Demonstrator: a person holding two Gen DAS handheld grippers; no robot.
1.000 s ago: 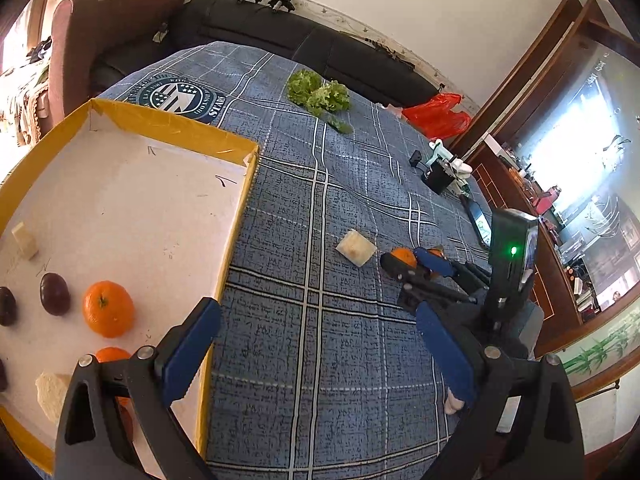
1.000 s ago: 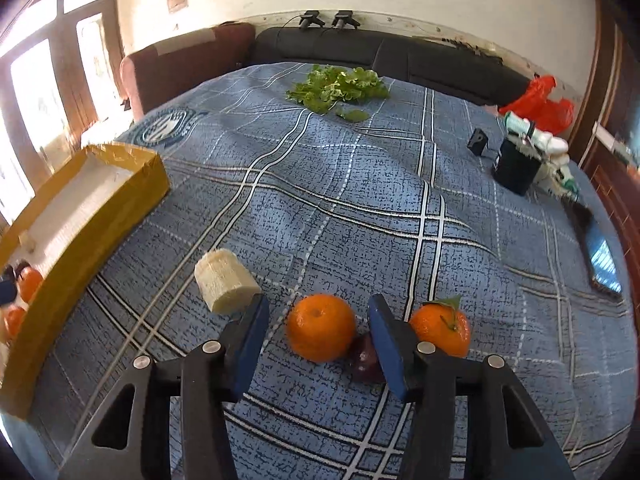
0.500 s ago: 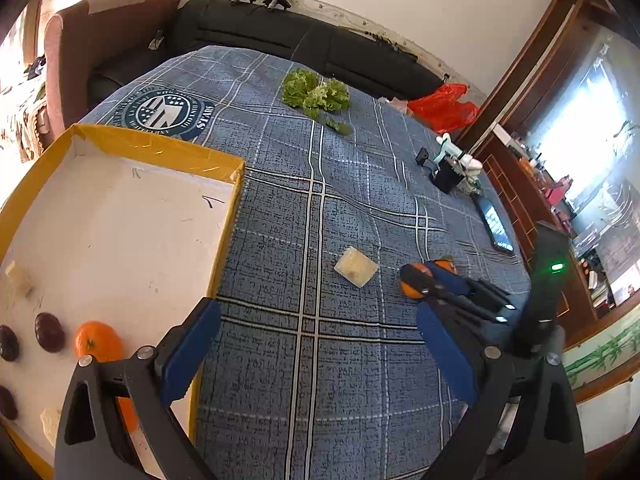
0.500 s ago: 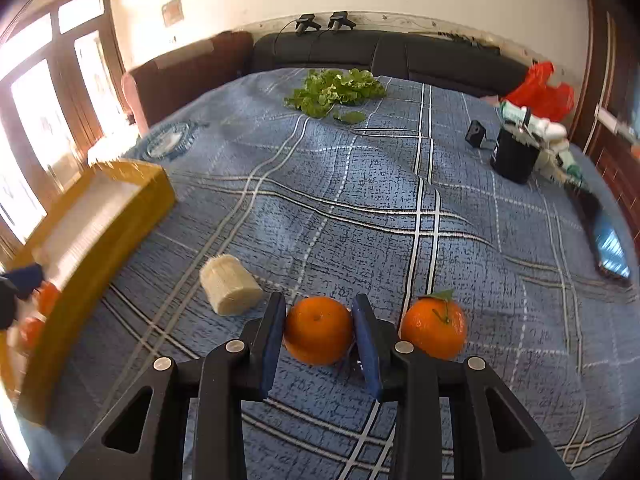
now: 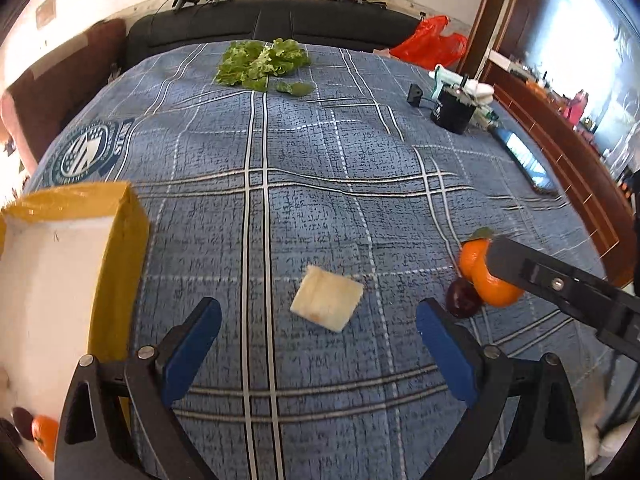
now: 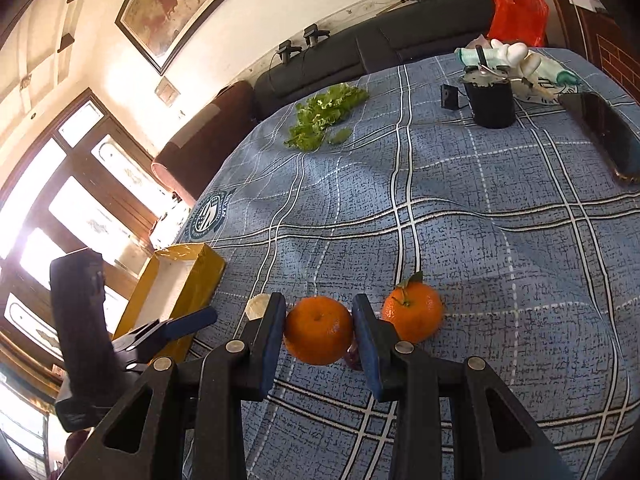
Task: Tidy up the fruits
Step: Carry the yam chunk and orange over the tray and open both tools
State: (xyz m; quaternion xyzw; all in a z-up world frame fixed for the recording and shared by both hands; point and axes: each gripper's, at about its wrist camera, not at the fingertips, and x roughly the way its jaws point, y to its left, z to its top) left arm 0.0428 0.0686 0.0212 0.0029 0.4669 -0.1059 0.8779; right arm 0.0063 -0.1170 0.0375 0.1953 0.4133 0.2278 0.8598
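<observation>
Orange (image 6: 319,330) on cloth (image 6: 480,220), clamped between right gripper (image 6: 320,332) pads. Box (image 6: 176,280) lies to its left. Left gripper (image 5: 318,342) wide open, empty, banana chunk (image 5: 327,303) just ahead.

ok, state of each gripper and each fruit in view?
left gripper: open, empty, pale banana chunk lying just ahead of its fingers.
right gripper: shut on round orange tangerine.
leafy orange tangerine: resting on blue plaid cloth, free.
dark purple plum: on the cloth, beside the gripped tangerine.
yellow-walled box: open, fruit inside.
</observation>
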